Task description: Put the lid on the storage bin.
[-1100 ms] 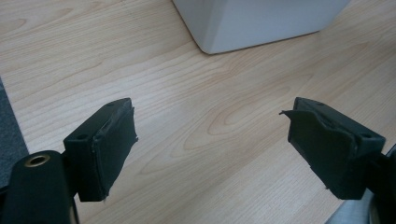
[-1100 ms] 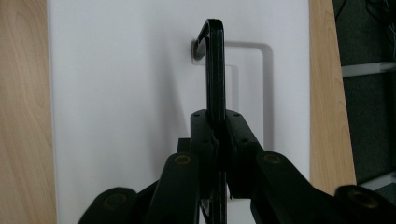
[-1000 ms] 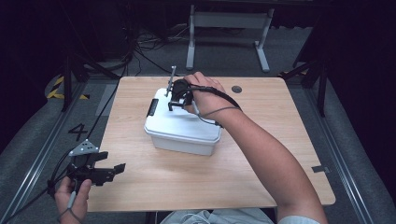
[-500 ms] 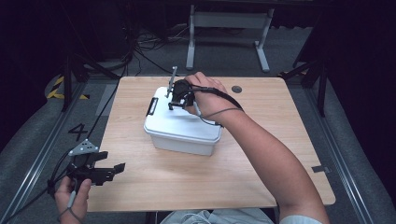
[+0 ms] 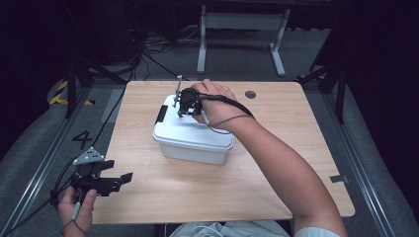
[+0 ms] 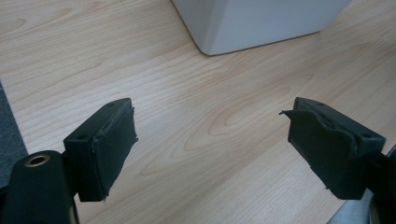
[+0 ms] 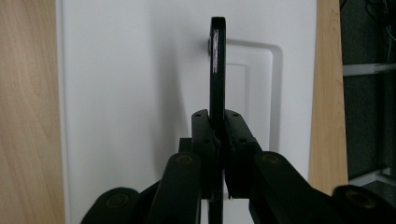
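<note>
A white lidded box (image 5: pixel 192 140) stands near the middle of the wooden table (image 5: pixel 276 168). My right gripper (image 5: pixel 185 106) is over the far end of its lid, shut on the black lid handle (image 7: pixel 217 56). In the right gripper view the handle stands up on edge between the closed jaws (image 7: pixel 217 121). A black latch (image 5: pixel 161 114) shows at the box's left end. My left gripper (image 5: pixel 121 180) is held low at the table's front left edge, open, with bare wood between its pads (image 6: pixel 210 140). One corner of the box (image 6: pixel 252 23) lies ahead of it.
A round cable hole (image 5: pixel 250 94) sits in the table's far right part. Metal frame legs (image 5: pixel 237 29) and cables lie on the floor behind the table. A floor rail and a painted number 4 (image 5: pixel 81 139) run along the left side.
</note>
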Motion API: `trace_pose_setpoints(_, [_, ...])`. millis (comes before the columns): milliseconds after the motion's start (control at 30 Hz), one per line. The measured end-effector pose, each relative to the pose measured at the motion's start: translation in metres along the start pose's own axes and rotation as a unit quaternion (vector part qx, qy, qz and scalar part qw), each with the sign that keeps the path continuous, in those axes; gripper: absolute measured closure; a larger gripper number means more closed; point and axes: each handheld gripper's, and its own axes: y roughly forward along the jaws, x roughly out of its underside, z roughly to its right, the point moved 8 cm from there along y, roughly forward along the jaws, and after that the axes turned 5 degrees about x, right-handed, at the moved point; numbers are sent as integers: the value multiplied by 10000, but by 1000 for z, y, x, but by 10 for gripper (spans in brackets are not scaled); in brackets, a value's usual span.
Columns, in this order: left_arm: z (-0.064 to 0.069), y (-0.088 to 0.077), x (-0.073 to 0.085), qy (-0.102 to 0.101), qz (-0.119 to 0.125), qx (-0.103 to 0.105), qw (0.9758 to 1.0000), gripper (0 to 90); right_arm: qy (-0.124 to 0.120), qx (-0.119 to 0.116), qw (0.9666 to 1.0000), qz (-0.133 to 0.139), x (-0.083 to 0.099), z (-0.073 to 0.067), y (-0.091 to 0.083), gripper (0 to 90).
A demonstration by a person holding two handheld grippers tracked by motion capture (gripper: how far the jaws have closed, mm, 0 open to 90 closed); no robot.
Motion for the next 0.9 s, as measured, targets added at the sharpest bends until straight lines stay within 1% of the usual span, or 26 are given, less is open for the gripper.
trace_pose_setpoints(133, [1, 0, 0, 32, -2, 1, 10000, 156, 6, 10, 10000, -5, 2, 0, 0, 849])
trace_pose_setpoints(233, [1, 0, -1, 29, 3, 8, 10000, 156, 33, 8, 10000, 6, 2, -3, 0, 840])
trace_pose_setpoints(267, [1, 0, 0, 33, -30, 14, 10000, 156, 28, 9, 10000, 9, 2, -4, 0, 838])
trace_pose_setpoints(367, [0, 2, -3, 18, 15, 22, 10000, 156, 144, -24, 9999, 84, 3, -6, -1, 821])
trace_pose_setpoints(433, [1, 3, -3, 81, -72, 50, 9999, 156, 281, -111, 9994, 181, 4, -7, -2, 737])
trace_pose_setpoints(467, [1, 5, -3, 106, -69, 38, 9999, 156, 385, -192, 9987, 262, 4, -8, -3, 703])
trace_pose_setpoints(500, [1, 5, -3, 106, -69, 38, 9999, 156, 385, -192, 9987, 262, 4, -8, -3, 703])
trace_pose_setpoints(533, [1, 5, -3, 81, -85, 62, 9999, 156, 481, -190, 9978, 420, 4, -7, -8, 671])
trace_pose_setpoints(567, [0, 4, -3, 65, -49, 52, 10000, 156, 517, -184, 9973, 482, 3, -7, -10, 651])
trace_pose_setpoints(600, [0, 4, -3, 54, -48, 59, 10000, 156, 588, -230, 9965, 545, 3, -7, -13, 634])
trace_pose_setpoints(667, [0, 4, -3, 72, -25, 57, 10000, 156, 626, -252, 9956, 647, 3, -7, -17, 593])
trace_pose_setpoints(700, [0, 4, -3, 62, -43, 51, 10000, 156, 654, -224, 9952, 696, 4, -7, -20, 573])
trace_pose_setpoints(733, [0, 4, -3, 63, -51, 45, 10000, 156, 735, -217, 9941, 761, 5, -7, -24, 558])
trace_pose_setpoints(767, [0, 4, -2, 82, -86, 49, 9999, 156, 763, -198, 9938, 788, 7, -6, -27, 553])
trace_pose_setpoints(800, [1, 5, -2, 56, -37, 52, 10000, 156, 799, -194, 9932, 829, 8, -5, -31, 547])
trace_pose_setpoints(833, [1, 4, -2, 60, -57, 53, 10000, 156, 842, -207, 9919, 927, 10, -5, -35, 538])
trace_pose_setpoints(867, [1, 4, -2, 60, -57, 53, 10000, 156, 842, -207, 9919, 927, 10, -5, -35, 538])
trace_pose_setpoints(900, [0, 3, -1, 75, -60, 27, 9999, 156, 999, -178, 9892, 1055, 16, -2, -42, 530])
